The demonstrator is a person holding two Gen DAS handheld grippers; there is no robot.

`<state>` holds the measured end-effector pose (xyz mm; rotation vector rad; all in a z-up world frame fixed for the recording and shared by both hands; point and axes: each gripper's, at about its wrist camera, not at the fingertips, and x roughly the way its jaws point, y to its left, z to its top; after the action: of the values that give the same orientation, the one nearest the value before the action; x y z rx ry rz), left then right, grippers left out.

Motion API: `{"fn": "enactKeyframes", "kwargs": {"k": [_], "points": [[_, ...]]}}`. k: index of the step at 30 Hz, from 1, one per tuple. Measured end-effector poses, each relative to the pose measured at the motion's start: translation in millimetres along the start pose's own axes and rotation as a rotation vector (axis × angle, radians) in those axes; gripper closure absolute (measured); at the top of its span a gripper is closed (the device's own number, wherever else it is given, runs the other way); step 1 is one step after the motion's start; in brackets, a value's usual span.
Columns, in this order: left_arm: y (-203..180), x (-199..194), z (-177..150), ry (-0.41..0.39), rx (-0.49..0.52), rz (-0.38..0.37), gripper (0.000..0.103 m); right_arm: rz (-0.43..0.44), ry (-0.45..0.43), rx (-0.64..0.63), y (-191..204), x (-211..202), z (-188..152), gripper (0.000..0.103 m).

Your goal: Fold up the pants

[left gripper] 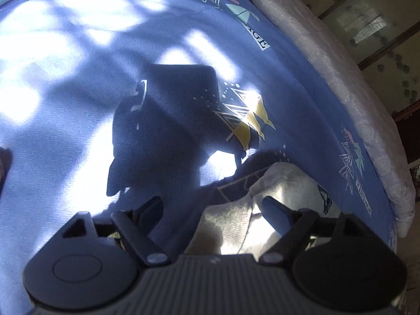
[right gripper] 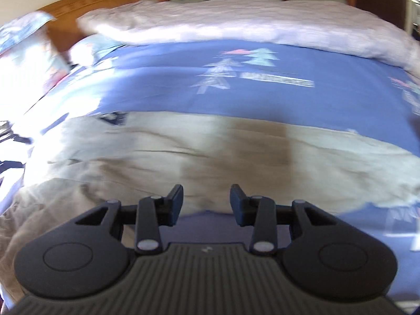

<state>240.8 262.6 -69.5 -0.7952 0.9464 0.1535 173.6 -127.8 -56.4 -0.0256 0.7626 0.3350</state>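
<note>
Pale beige pants (right gripper: 183,155) lie spread across a blue printed bedsheet (right gripper: 168,89) in the blurred right wrist view. My right gripper (right gripper: 206,199) hovers at their near edge, jaws partly open, nothing pinched between them. In the left wrist view an end of the same pale pants (left gripper: 283,183) lies on the blue bedsheet (left gripper: 78,136) near the bed's right side. My left gripper (left gripper: 212,207) stands wide open over that end, its right finger (left gripper: 275,212) above the cloth, the pads not pressing on it.
A pinkish-white quilt (right gripper: 236,21) lies folded along the far side of the bed, also at the bed's edge (left gripper: 341,78). A patterned pillow (right gripper: 29,44) and wooden headboard (right gripper: 89,0) are at far left. Cabinet doors (left gripper: 372,26) stand beyond the bed. Sun patches and shadows cross the sheet.
</note>
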Motion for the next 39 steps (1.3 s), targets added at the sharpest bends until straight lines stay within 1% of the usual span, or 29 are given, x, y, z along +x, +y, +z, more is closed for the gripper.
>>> {"fn": "enactKeyframes", "kwargs": {"k": [1, 3, 4, 5, 6, 7, 9, 11, 13, 14, 15, 16, 17, 19, 21, 23, 25, 26, 27, 28, 29, 31, 33, 34, 35, 36, 37, 38, 39], "points": [[0.1, 10.3, -1.1, 0.027, -0.019, -0.034, 0.033, 0.025, 0.003, -0.003, 11.0, 10.6, 0.9, 0.061], [-8.4, 21.2, -8.5, 0.073, -0.004, -0.098, 0.062, 0.075, 0.028, 0.022, 20.7, 35.0, 3.9, 0.061], [-16.8, 20.2, -15.1, 0.082, 0.02, -0.118, 0.068, 0.094, 0.048, 0.041, 26.8, 45.5, 4.8, 0.061], [-27.4, 13.7, -23.6, 0.081, 0.067, -0.153, 0.071, 0.101, 0.069, 0.054, 31.4, 53.9, 5.3, 0.062], [-39.0, 3.4, -34.0, 0.068, 0.131, -0.194, 0.072, 0.095, 0.086, 0.057, 32.5, 58.2, 5.8, 0.062], [-54.0, -11.0, -49.3, 0.047, 0.228, -0.233, 0.072, 0.09, 0.09, 0.056, 33.7, 59.0, 5.2, 0.062], [-82.9, -34.5, -86.6, 0.027, 0.442, -0.249, 0.072, 0.105, 0.084, 0.062, 30.8, 52.4, 2.5, 0.062], [-104.5, -50.0, -136.9, 0.027, 0.662, -0.23, 0.071, 0.102, 0.077, 0.081, 22.5, 38.8, -5.8, 0.061], [-115.3, -55.7, -189.7, 0.038, 0.876, -0.185, 0.067, 0.078, 0.062, 0.123, 8.4, 20.5, -19.2, 0.061], [-117.6, -55.9, -212.0, 0.049, 0.964, -0.155, 0.065, 0.067, 0.062, 0.152, 0.4, 14.0, -24.9, 0.061], [-117.9, -57.0, -231.6, 0.056, 1.037, -0.131, 0.065, 0.061, 0.062, 0.181, -7.4, 7.5, -30.5, 0.061], [-116.4, -60.3, -245.4, 0.071, 1.086, -0.131, 0.065, 0.058, 0.06, 0.21, -14.7, 0.4, -36.4, 0.061], [-115.9, -63.9, -252.0, 0.079, 1.107, -0.138, 0.065, 0.056, 0.057, 0.236, -21.5, -7.2, -42.0, 0.061], [-116.8, -78.2, -256.0, 0.045, 1.124, -0.139, 0.064, 0.055, 0.051, 0.263, -29.8, -20.9, -51.9, 0.061], [-116.2, -91.9, -247.5, -0.006, 1.102, -0.135, 0.062, 0.053, 0.04, 0.269, -34.0, -32.7, -61.3, 0.061], [-121.6, -97.1, -238.1, -0.054, 1.08, -0.121, 0.061, 0.051, 0.04, 0.278, -35.6, -39.5, -70.7, 0.061], [-128.7, -97.7, -236.9, -0.078, 1.097, -0.111, 0.06, 0.056, 0.048, 0.301, -38.3, -42.4, -79.8, 0.061], [-131.9, -96.8, -240.3, -0.077, 1.116, -0.112, 0.059, 0.058, 0.051, 0.312, -38.9, -42.9, -84.0, 0.061], [-135.3, -94.9, -244.7, -0.072, 1.138, -0.116, 0.055, 0.059, 0.058, 0.324, -40.5, -43.0, -87.8, 0.061], [-138.5, -90.8, -249.6, -0.063, 1.16, -0.118, 0.049, 0.06, 0.064, 0.329, -41.3, -42.6, -89.8, 0.061], [-140.8, -86.8, -254.8, -0.054, 1.172, -0.115, 0.045, 0.061, 0.065, 0.33, -41.4, -42.3, -91.9, 0.061], [-147.4, -69.7, -259.0, -0.022, 1.181, -0.094, 0.039, 0.064, 0.06, 0.323, -41.1, -43.2, -93.0, 0.061], [-151.0, -52.5, -262.3, -0.014, 1.167, -0.063, 0.034, 0.063, 0.059, 0.318, -40.2, -42.2, -93.0, 0.061], [-150.8, -42.6, -264.2, -0.01, 1.16, -0.04, 0.047, 0.064, 0.06, 0.322, -40.5, -41.3, -93.4, 0.061], [-152.0, -33.2, -264.3, -0.002, 1.162, -0.012, 0.066, 0.063, 0.059, 0.325, -40.6, -40.7, -93.8, 0.061], [-153.3, -26.1, -261.1, 0.005, 1.168, 0.024, 0.091, 0.064, 0.059, 0.324, -40.9, -40.6, -93.6, 0.061], [-154.8, -25.4, -250.0, -0.011, 1.153, 0.028, 0.092, 0.064, 0.059, 0.321, -40.9, -40.8, -93.2, 0.061], [-155.8, -32.1, -233.3, -0.062, 1.128, 0.022, 0.092, 0.065, 0.06, 0.317, -40.8, -41.2, -93.0, 0.061], [-157.3, -41.2, -213.8, -0.137, 1.109, 0.036, 0.093, 0.067, 0.061, 0.313, -41.4, -41.9, -94.0, 0.061]]}}
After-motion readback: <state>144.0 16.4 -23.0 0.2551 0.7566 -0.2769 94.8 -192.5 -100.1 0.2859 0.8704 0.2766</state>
